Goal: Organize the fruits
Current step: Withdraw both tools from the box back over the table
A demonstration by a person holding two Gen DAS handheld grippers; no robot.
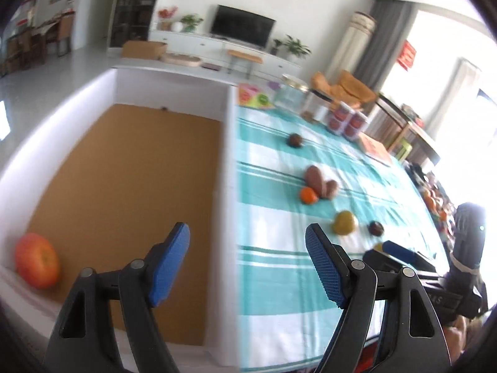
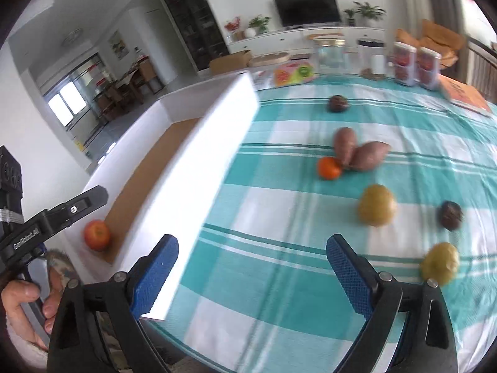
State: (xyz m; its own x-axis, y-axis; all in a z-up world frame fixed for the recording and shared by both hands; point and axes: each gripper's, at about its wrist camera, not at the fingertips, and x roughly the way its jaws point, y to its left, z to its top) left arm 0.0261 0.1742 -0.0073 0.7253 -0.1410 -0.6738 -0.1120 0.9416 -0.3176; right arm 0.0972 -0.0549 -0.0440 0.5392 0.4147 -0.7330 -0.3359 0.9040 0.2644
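A white box with a brown floor [image 1: 124,186] stands at the table's left; it also shows in the right wrist view [image 2: 198,155]. A red apple [image 1: 37,264] lies in its near corner, also in the right wrist view [image 2: 97,234]. On the teal checked cloth lie an orange [image 2: 329,168], two sweet potatoes [image 2: 357,152], two yellow fruits [image 2: 377,205] [image 2: 441,262] and two dark round fruits [image 2: 450,214] [image 2: 338,103]. My left gripper [image 1: 248,267] is open and empty over the box's right wall. My right gripper [image 2: 251,276] is open and empty above the cloth.
Jars, red-labelled containers [image 2: 416,62] and a fruit-printed pack [image 2: 292,74] stand along the table's far edge. An orange booklet [image 2: 466,93] lies at the far right. The room behind holds a TV cabinet and chairs.
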